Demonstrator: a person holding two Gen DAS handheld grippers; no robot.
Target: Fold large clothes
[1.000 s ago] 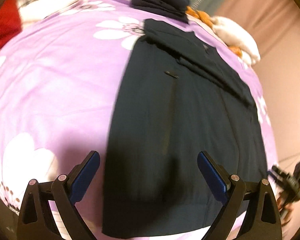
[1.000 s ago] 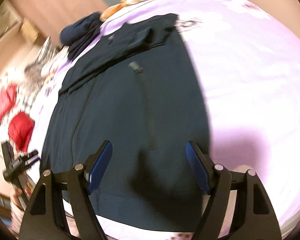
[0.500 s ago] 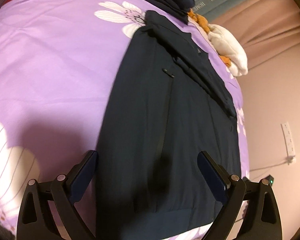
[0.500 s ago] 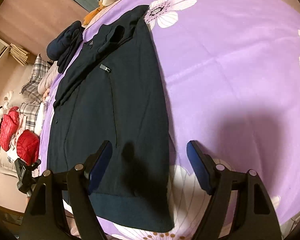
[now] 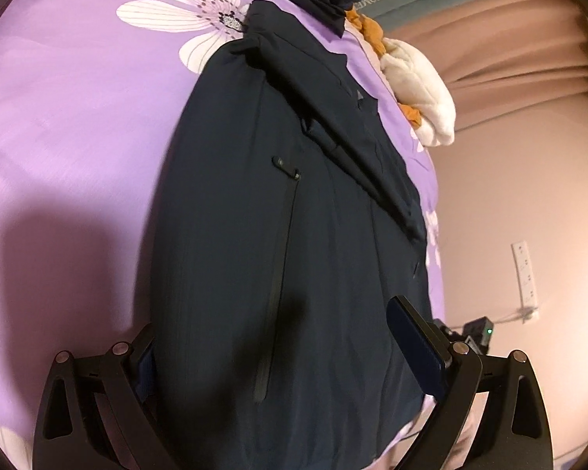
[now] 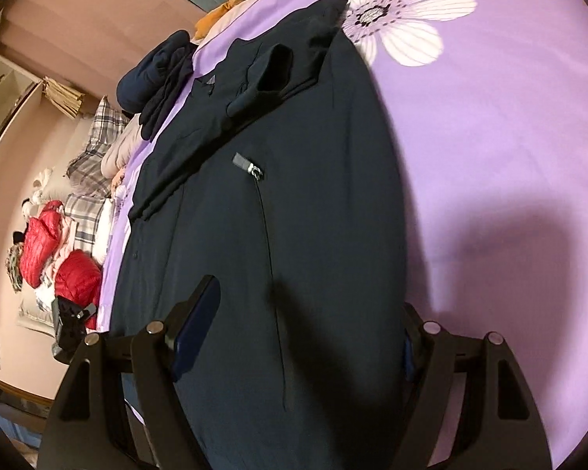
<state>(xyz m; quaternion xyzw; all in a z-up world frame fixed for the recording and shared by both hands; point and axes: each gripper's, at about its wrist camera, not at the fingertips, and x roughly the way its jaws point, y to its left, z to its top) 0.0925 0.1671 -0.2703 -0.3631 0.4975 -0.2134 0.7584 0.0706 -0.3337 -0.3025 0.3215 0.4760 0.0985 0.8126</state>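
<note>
A dark navy jacket (image 5: 262,235) is laid flat on the purple flowered bed (image 5: 58,137), its long axis running away from both cameras, collar far, hem nearest. The left gripper (image 5: 278,356) is set wide open over the hem's left corner, the right gripper (image 6: 305,337) likewise over its right corner; nothing is gripped. Neither hand is judged nearer to the hem. A folded sleeve is seen across the chest.
</note>
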